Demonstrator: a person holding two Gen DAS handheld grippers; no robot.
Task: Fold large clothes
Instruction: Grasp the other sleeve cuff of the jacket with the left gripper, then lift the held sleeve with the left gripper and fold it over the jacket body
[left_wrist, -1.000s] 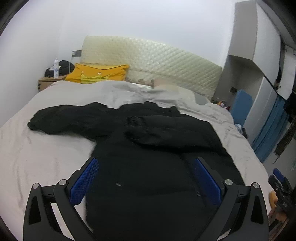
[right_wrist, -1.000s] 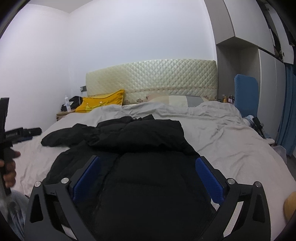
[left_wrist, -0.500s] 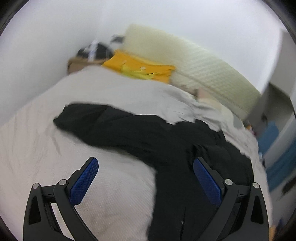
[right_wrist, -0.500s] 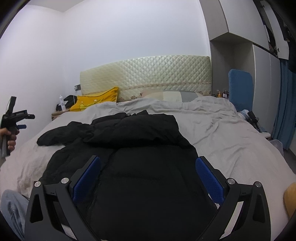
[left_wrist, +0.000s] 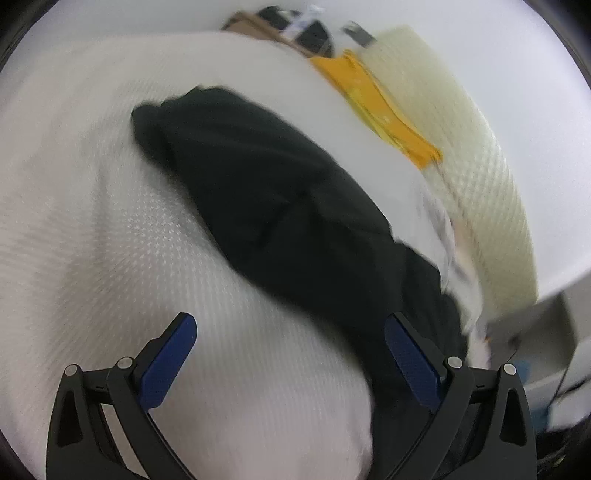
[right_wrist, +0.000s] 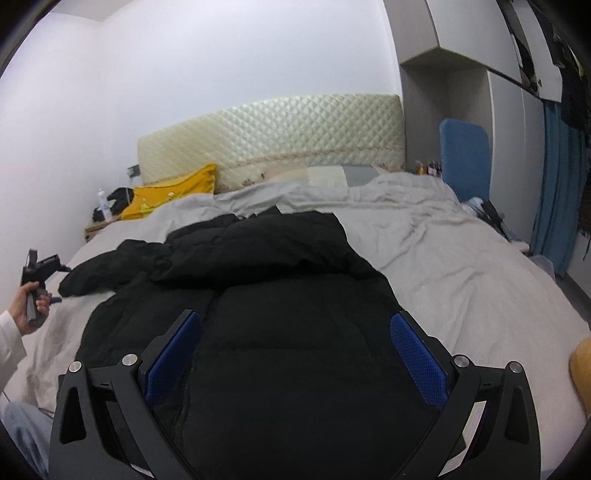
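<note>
Two grippers have their fingers spread wide and hold nothing. The right gripper (right_wrist: 295, 347) hangs over the black jacket (right_wrist: 280, 332), which lies spread across the middle of the bed (right_wrist: 461, 277). The left gripper (left_wrist: 290, 349) is over the sleeve (left_wrist: 236, 166) near the bed's left edge.

Black jacket (right_wrist: 280, 302) on a pale grey sheet (right_wrist: 461, 266); yellow pillow (right_wrist: 173, 194); cream headboard (right_wrist: 273, 136) quilted in diamonds; blue pads on black fingers (right_wrist: 417, 356); blue curtain (right_wrist: 557, 206), white sleeve (right_wrist: 9, 338).
</note>
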